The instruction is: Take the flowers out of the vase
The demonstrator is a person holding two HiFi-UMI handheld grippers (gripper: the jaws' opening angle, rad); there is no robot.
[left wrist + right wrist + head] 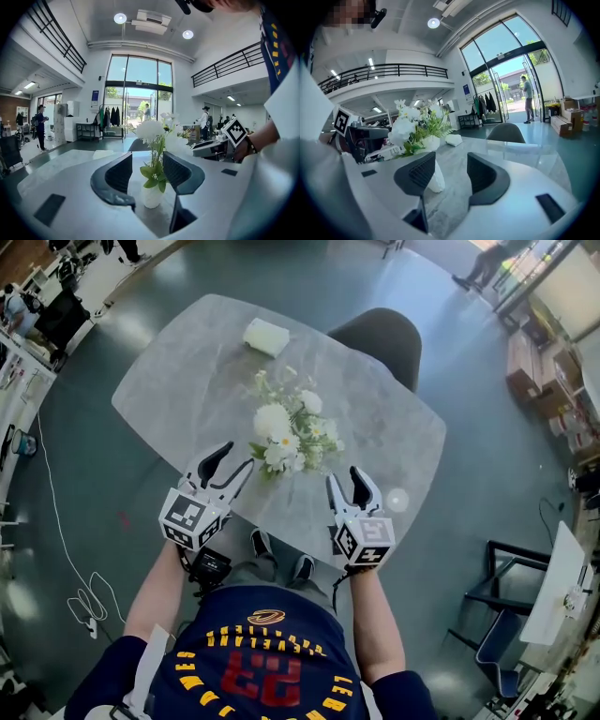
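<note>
Flowers (289, 432) stood in white vase (152, 196) near tabletop (178, 362) front edge. L hand-held gripper (235, 457) & R hand-held gripper (345, 478) were both open & empty, flanking vase w/o contact. Prob 1 for stems, 1 to steady vase.

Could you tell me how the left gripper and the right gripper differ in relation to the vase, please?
The left gripper has the vase lined up between its jaws; the right gripper has it off to one side, partly behind one jaw. The left gripper is angled toward the flowers; the right gripper points straighter ahead. Both are open and touch nothing.
</note>
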